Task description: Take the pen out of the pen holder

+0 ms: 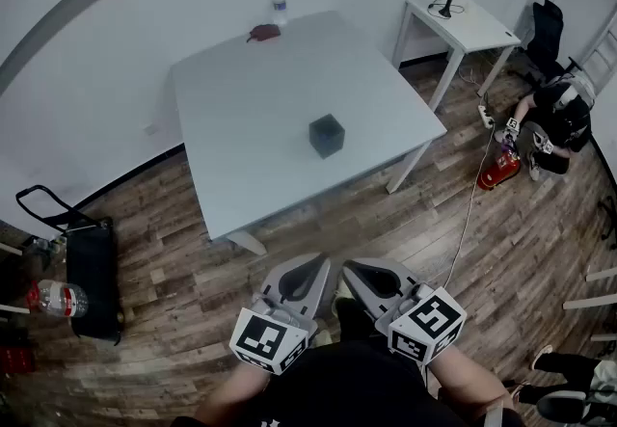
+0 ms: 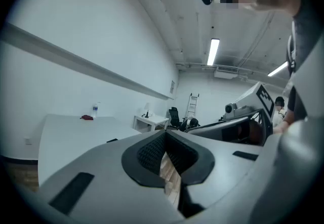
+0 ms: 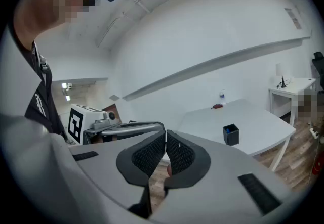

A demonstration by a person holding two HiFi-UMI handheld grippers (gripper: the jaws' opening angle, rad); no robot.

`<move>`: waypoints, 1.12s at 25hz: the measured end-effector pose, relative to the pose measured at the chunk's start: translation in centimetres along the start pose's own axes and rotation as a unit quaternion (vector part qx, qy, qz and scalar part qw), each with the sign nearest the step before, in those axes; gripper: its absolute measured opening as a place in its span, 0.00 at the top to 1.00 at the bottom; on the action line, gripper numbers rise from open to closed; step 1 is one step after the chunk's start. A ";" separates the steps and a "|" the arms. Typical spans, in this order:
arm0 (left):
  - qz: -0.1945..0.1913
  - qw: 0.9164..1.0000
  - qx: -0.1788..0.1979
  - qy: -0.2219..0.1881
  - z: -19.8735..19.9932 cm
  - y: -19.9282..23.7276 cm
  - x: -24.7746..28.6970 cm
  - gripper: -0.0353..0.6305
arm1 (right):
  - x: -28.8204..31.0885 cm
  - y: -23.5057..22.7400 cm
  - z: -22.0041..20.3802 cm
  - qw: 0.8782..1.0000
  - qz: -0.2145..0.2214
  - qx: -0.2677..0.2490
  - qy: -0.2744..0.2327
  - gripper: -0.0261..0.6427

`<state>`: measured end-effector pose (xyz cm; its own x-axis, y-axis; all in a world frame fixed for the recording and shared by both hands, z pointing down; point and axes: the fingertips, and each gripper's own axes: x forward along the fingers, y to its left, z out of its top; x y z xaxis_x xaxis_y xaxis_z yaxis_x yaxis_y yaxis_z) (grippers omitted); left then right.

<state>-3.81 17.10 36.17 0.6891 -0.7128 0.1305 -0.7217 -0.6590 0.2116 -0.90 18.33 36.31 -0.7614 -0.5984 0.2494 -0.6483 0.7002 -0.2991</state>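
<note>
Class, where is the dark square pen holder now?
Head view: the dark square pen holder stands near the middle of the white table, apart from the clear bottle at its far edge.

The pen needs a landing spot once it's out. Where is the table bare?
Almost all of the table: bare left of the pen holder and behind it. Only the far edge holds a bottle and red object.

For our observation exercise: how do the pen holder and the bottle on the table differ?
The pen holder is dark and boxy; the bottle is clear and slim. The pen holder stands mid-table; the bottle stands near the far edge. Both are upright on the white table.
</note>
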 end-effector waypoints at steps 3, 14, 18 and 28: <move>0.007 1.000 -0.001 0.003 0.2 1.4 2.4 0.94 | 1.2 -2.4 0.7 1.000 0.008 -0.002 0.004 0.94; 0.060 0.998 0.012 0.029 0.7 7.4 11.3 0.94 | 5.2 -11.1 5.2 0.999 0.047 -0.005 0.012 0.94; 0.084 0.995 0.020 0.042 0.1 9.3 13.9 0.94 | 6.0 -13.6 6.0 0.998 0.055 0.003 0.015 0.94; 0.095 0.992 0.027 0.081 -2.8 14.2 19.6 0.94 | 8.6 -17.8 6.5 0.998 0.045 0.027 0.033 0.94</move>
<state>-0.35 -5.51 44.46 0.5392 -0.7801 0.3175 -0.8387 -0.5317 0.1178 4.15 -1.81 37.78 -0.8167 -0.5049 0.2795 -0.5769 0.7272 -0.3719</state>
